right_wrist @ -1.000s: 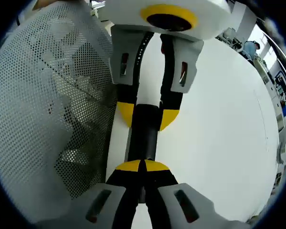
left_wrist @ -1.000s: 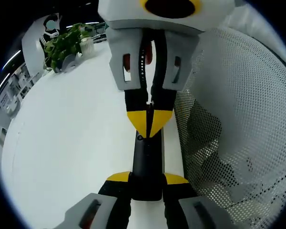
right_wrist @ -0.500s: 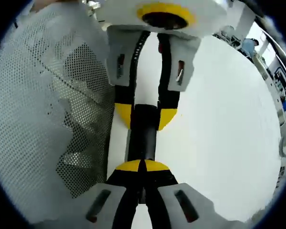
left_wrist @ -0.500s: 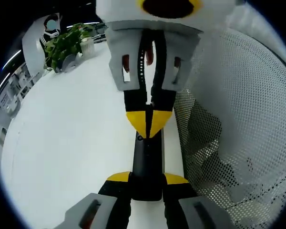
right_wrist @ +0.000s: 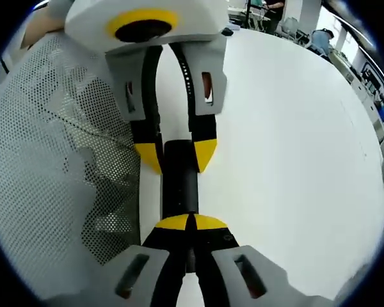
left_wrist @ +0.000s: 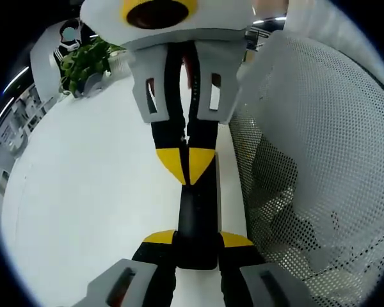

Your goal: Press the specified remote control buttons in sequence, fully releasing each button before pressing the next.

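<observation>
White table (left_wrist: 83,192), potted plant (left_wrist: 83,64), seemingly desks beyond.

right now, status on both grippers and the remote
Left gripper shut on remote, gripping one end. Right gripper shut, tips on remote's top face. White mesh basket close beside; white table otherwise open.

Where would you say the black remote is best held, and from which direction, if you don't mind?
By its two long sides at one end, as the left tongs grip it now: the remote is a slim bar lying flat on the table, with the mesh basket close alongside, so come in along its length.
</observation>
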A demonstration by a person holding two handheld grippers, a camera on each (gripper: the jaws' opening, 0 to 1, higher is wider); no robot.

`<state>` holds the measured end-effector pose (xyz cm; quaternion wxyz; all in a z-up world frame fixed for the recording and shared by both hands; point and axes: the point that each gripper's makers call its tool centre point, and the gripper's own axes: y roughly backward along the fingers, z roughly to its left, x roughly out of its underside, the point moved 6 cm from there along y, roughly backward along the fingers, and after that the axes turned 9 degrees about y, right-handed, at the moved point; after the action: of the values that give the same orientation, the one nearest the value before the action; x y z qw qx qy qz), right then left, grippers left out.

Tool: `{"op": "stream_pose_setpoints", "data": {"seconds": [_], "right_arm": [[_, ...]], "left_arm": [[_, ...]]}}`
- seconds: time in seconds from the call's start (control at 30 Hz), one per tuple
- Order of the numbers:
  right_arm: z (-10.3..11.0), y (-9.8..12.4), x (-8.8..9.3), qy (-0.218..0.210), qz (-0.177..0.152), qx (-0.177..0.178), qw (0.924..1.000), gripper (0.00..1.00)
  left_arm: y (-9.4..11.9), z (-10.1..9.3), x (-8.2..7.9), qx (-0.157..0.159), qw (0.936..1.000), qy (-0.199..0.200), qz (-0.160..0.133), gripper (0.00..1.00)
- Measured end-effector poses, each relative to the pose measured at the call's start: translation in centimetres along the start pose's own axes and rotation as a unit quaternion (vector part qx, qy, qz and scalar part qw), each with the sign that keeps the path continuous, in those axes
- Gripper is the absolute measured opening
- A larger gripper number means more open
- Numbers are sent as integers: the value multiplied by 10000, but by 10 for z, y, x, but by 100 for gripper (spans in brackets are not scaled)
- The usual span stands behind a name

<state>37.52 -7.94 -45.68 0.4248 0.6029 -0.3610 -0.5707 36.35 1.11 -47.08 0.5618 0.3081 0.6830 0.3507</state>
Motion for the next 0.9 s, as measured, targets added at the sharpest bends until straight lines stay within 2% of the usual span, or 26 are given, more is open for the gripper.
{"op": "stream_pose_setpoints", "data": {"seconds": [0.2,0.33,0.37,0.4,0.5,0.63,0.7,0.77,0.8,0.87,0.9], "right_arm": [[-5,-2,-2,-309,252,-123,9991,0],[-13,-7,-2,-517,305,-61,9982,0],[-11,-7,-2,-678,397,-173,9968,0],[-12,-8,-2,-460,381,-230,9980,0],[-14,-7,1,-609,305,-226,9974,0],[-14,-9,1,-502,276,-215,9981,0],[-12,-8,2,-208,146,-178,9995,0],[-7,-6,2,-319,29,-161,9994,0],[0,-5,-3,-375,-240,-331,9985,0],[8,-3,-7,-397,-410,-366,9977,0],[10,-4,-7,-322,-355,-320,9983,0]], "left_arm": [[0,0,0,0,10000,-16,-1,24],[0,0,0,-1,10000,-19,-8,24],[0,0,0,-1,10000,-25,-9,24],[0,0,0,-1,10000,-25,-11,24],[0,0,0,-2,10000,-28,-15,24],[1,0,0,3,10000,-17,-21,24],[1,0,0,1,10000,-29,-16,24],[1,0,0,-4,10000,-50,-13,24],[1,0,0,-3,10000,-41,-24,24],[1,0,0,5,10000,37,-34,24],[1,0,0,7,10000,1,-38,24]]}}
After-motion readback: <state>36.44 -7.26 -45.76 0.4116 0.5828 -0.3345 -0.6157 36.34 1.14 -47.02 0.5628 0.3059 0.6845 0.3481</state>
